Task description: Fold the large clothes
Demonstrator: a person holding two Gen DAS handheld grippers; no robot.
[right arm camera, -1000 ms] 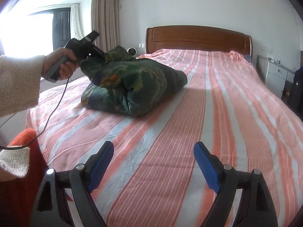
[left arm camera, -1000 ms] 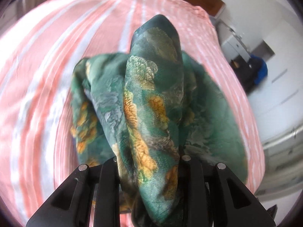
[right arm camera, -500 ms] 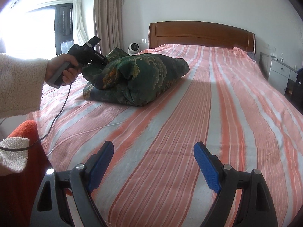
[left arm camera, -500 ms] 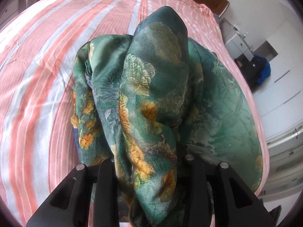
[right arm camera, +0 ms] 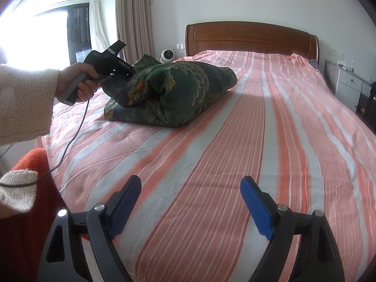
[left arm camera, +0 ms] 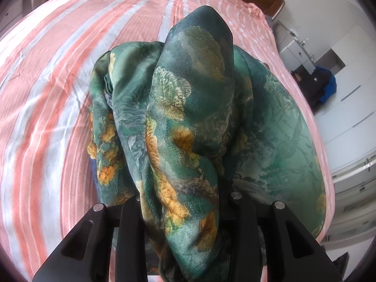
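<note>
A green garment with orange and gold flower print (left arm camera: 188,117) lies bunched on the striped bed (left arm camera: 58,82). My left gripper (left arm camera: 185,202) is shut on a thick fold of it; the cloth covers the fingertips. In the right wrist view the garment (right arm camera: 178,89) sits on the bed's left side, with my left gripper (right arm camera: 124,74) gripping its near-left end. My right gripper (right arm camera: 190,202) is open and empty, blue pads apart, low over the bed's near end, well away from the garment.
The bed (right arm camera: 258,141) has a pink and white striped sheet and a wooden headboard (right arm camera: 251,37). A white nightstand (right arm camera: 350,84) stands right of it. A small white fan (right arm camera: 167,56) sits at the back left. A cable (right arm camera: 72,136) hangs from my left gripper.
My left gripper has carried the fold of the garment toward the headboard and lowered the bundle onto the bed. My right gripper stays open and has tilted up slightly.
</note>
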